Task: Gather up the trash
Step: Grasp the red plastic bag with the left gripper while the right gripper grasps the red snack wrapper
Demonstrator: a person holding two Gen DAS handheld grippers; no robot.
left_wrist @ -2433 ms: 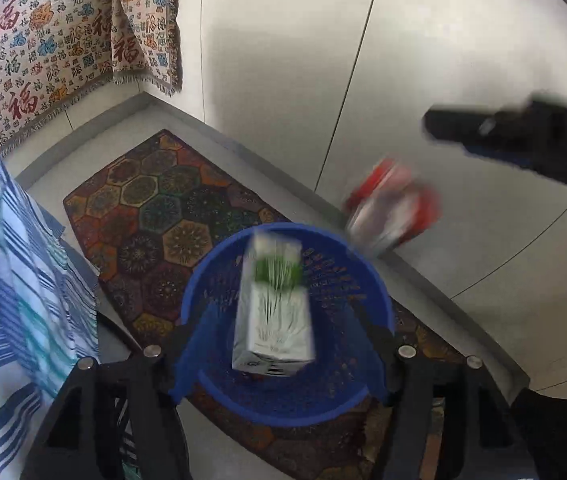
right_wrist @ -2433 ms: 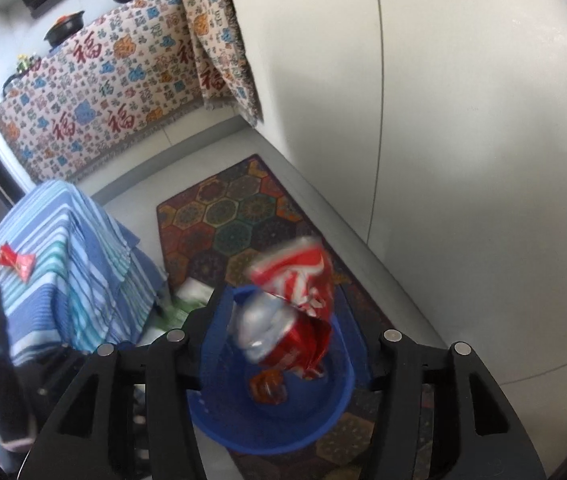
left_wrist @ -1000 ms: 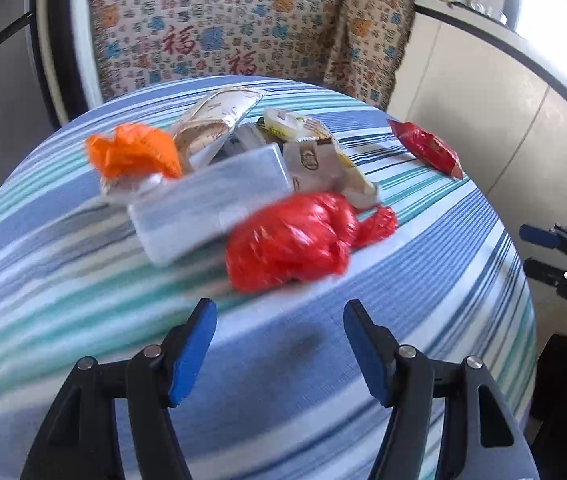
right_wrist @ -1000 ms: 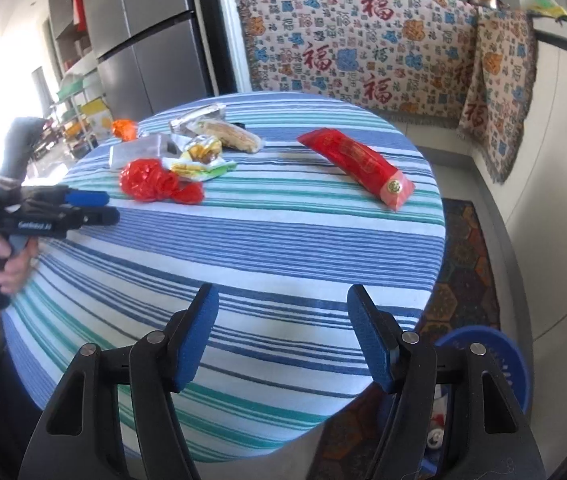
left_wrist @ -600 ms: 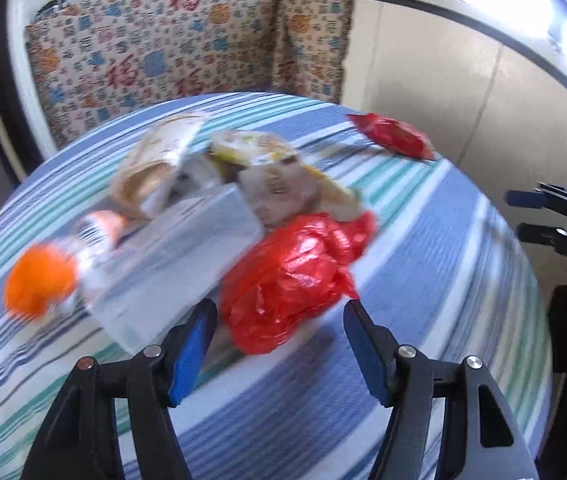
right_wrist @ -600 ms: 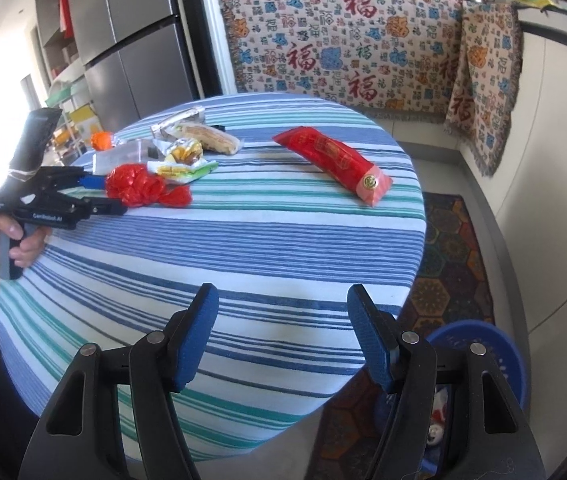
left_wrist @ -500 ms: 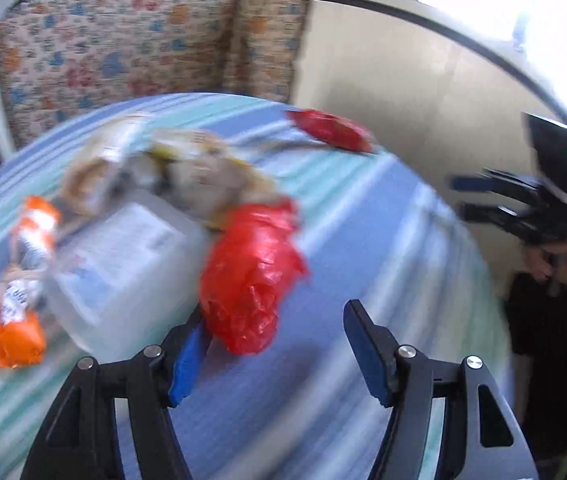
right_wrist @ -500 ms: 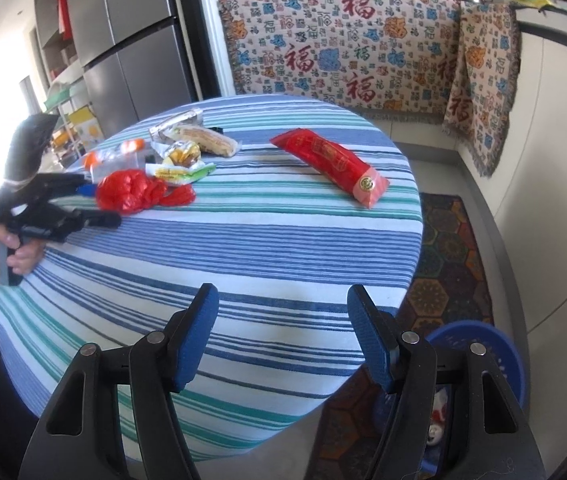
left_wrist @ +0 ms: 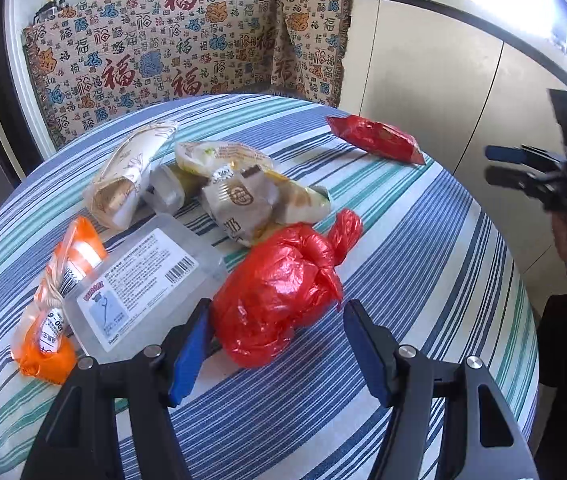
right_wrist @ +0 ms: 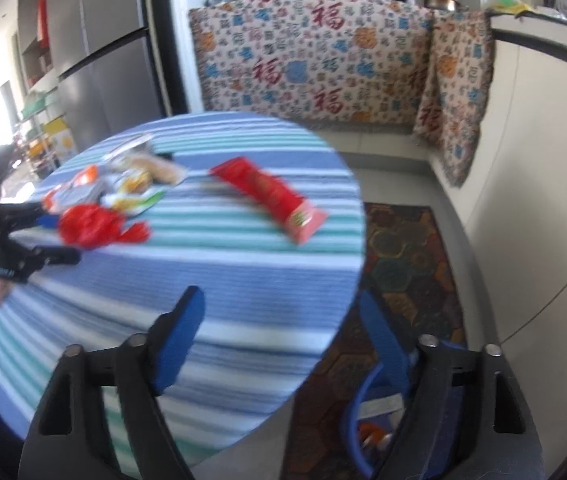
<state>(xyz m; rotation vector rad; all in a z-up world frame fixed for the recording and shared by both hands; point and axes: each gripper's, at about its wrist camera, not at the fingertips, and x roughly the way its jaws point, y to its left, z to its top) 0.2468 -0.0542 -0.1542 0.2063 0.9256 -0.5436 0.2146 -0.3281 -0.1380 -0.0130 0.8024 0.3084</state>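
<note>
My left gripper [left_wrist: 279,344] is open with its jaws on either side of a crumpled red plastic bag [left_wrist: 283,292] on the striped round table [left_wrist: 423,264]. Beside the bag lie a clear plastic box [left_wrist: 139,280], an orange wrapper [left_wrist: 55,300] and several pale snack wrappers [left_wrist: 239,196]. A long red packet [left_wrist: 375,140] lies alone at the far right; it also shows in the right wrist view [right_wrist: 271,196]. My right gripper [right_wrist: 287,340] is open and empty, over the table's edge. The blue bin [right_wrist: 363,412] stands on the floor below it.
A patterned rug [right_wrist: 407,264] lies under the bin beside white cabinets [left_wrist: 443,92]. A patterned cloth [left_wrist: 187,52] hangs behind the table. A grey fridge [right_wrist: 99,80] stands at the back left.
Both grippers dropped trash into the blue bin, then swung back to the table. My left gripper has closed in around the red plastic bag. My right gripper has shifted toward the table's right edge.
</note>
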